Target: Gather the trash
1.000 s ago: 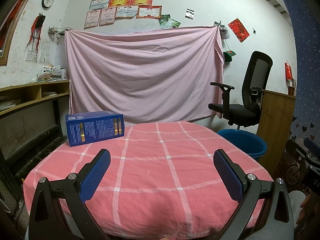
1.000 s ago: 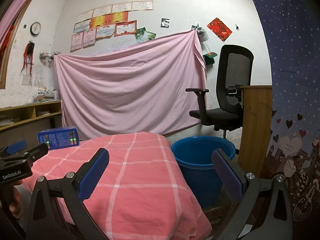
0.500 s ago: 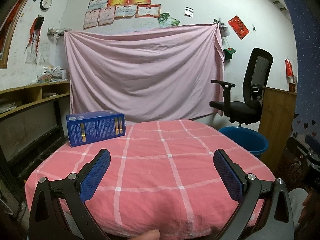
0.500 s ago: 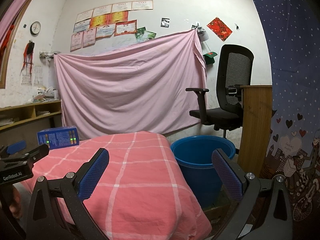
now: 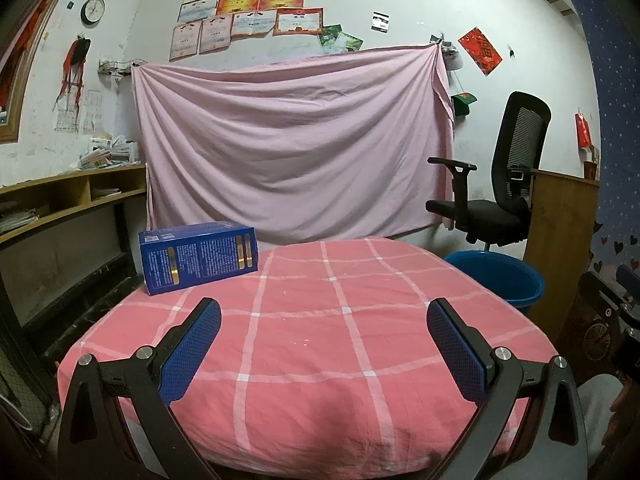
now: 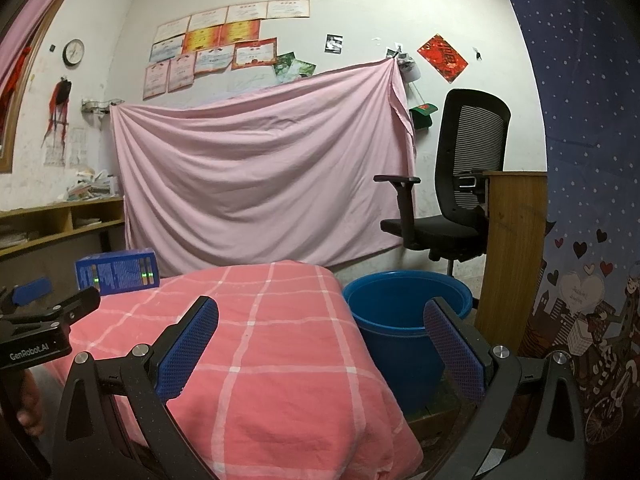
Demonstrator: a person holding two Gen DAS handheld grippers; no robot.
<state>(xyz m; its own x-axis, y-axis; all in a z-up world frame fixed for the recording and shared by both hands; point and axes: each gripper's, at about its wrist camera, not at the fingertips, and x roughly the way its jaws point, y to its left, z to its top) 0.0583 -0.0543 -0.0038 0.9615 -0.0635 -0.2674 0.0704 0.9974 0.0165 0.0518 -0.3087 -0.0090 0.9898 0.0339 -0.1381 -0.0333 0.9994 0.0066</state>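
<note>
Both grippers' (image 5: pixel 323 344) (image 6: pixel 320 342) jaws apparently spread, empty

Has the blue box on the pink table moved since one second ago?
No. The blue box sits at the same far left corner of the checked cloth, on the same stripes.

The box (image 5: pixel 198 257) sits on my bench's (image 5: pixel 320 320) far left corner; the bucket (image 5: pixel 502 276) stands right of it.

A pink sheet (image 5: pixel 292 152) hangs across the far wall, certificates (image 5: pixel 256 12) pinned above it and a round clock (image 5: pixel 93 9) far left. A black office chair (image 5: pixel 500 184) stands right, beside a wooden cabinet (image 5: pixel 560 240). Wooden shelves (image 5: pixel 60 200) with papers line the left.
</note>
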